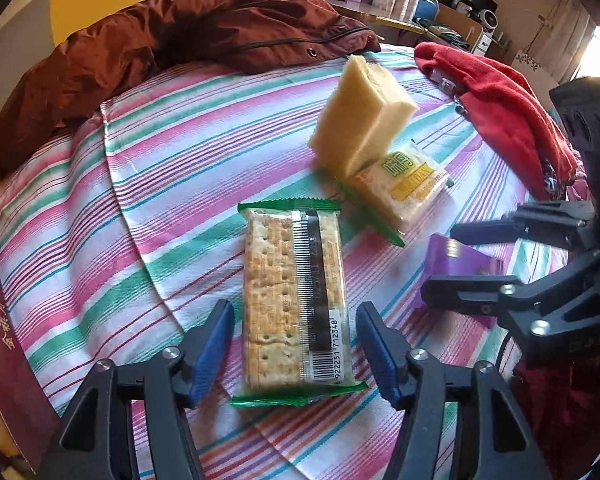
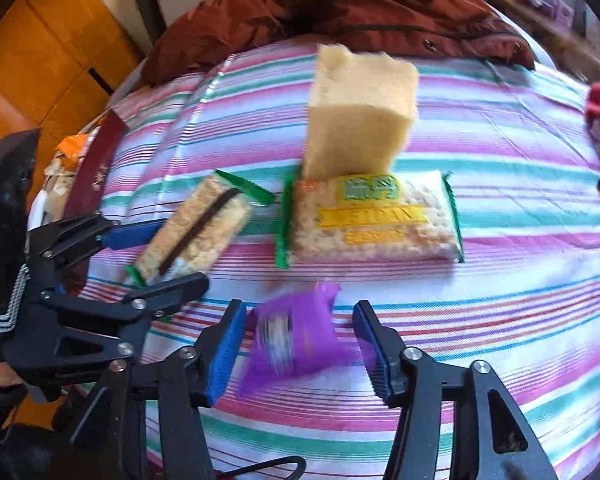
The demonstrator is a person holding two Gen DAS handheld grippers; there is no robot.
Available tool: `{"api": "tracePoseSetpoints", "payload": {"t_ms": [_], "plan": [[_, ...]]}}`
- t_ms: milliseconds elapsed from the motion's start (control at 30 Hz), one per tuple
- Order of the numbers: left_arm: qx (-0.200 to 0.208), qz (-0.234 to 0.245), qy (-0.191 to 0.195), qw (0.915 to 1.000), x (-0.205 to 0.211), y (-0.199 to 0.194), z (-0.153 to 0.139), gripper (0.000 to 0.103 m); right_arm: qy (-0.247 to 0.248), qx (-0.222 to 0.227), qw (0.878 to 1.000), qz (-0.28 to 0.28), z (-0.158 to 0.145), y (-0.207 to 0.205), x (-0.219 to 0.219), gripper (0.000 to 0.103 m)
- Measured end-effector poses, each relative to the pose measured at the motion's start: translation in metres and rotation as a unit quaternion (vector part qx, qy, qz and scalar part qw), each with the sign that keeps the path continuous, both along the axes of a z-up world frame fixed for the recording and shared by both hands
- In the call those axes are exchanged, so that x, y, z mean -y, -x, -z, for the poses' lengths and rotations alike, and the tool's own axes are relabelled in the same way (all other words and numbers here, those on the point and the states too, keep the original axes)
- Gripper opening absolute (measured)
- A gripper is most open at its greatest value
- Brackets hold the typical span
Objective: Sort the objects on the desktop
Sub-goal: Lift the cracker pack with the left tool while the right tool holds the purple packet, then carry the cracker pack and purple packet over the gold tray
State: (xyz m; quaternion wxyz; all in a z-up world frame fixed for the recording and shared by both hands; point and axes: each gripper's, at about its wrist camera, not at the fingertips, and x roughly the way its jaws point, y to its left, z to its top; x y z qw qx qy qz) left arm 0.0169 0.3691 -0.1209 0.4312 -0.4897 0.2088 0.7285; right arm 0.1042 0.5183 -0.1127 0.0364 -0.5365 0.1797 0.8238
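Note:
A cracker pack with green ends lies face down on the striped cloth, between the open jaws of my left gripper; it also shows in the right wrist view. A second cracker pack with a yellow label lies further back, with a yellow sponge leaning on it. A small purple packet lies between the open jaws of my right gripper, which also shows in the left wrist view. Neither gripper touches its object.
A brown jacket is heaped at the back of the table. A red cloth lies at the right. A dark red box sits at the left edge. The striped tablecloth covers the table.

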Motion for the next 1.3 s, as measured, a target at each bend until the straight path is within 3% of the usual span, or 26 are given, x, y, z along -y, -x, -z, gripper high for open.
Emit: {"api": "tracePoseSetpoints", "payload": {"t_ms": [167,267,433,633,733,767,1100,1300], "plan": [[0.023,-0.003,-0.008,0.9997,0.000,0.004,-0.001,0.074,-0.004,-0.007,1.000,0.011,-0.003,-0.003,-0.004,0.076],[0.010,0.010,0.008,0.9999,-0.005,0.000,-0.002,0.074,0.001,-0.021,1.000,0.005,-0.009,-0.007,-0.002,0.076],[-0.011,0.011,0.030,0.9994,-0.009,-0.003,-0.004,0.062,-0.010,-0.020,0.999,-0.034,-0.012,-0.008,0.009,0.076],[-0.019,0.018,0.038,0.9989,-0.015,-0.007,-0.007,0.055,-0.052,0.018,0.996,-0.071,0.001,-0.001,0.030,0.061],[-0.028,0.018,0.042,0.9986,-0.019,-0.008,-0.006,0.051,-0.061,0.021,0.995,-0.070,0.003,-0.002,0.030,0.048],[-0.030,0.016,0.039,0.9987,-0.021,-0.008,-0.007,0.049,-0.061,0.019,0.995,-0.070,0.002,-0.002,0.030,0.036],[-0.036,-0.041,-0.007,0.9985,0.020,-0.008,-0.018,0.047,-0.084,-0.007,0.993,-0.076,-0.005,-0.003,0.035,0.036],[-0.069,-0.079,-0.031,0.9940,0.053,-0.006,-0.040,0.047,-0.089,-0.032,0.992,-0.083,-0.011,-0.004,0.044,0.036]]}}
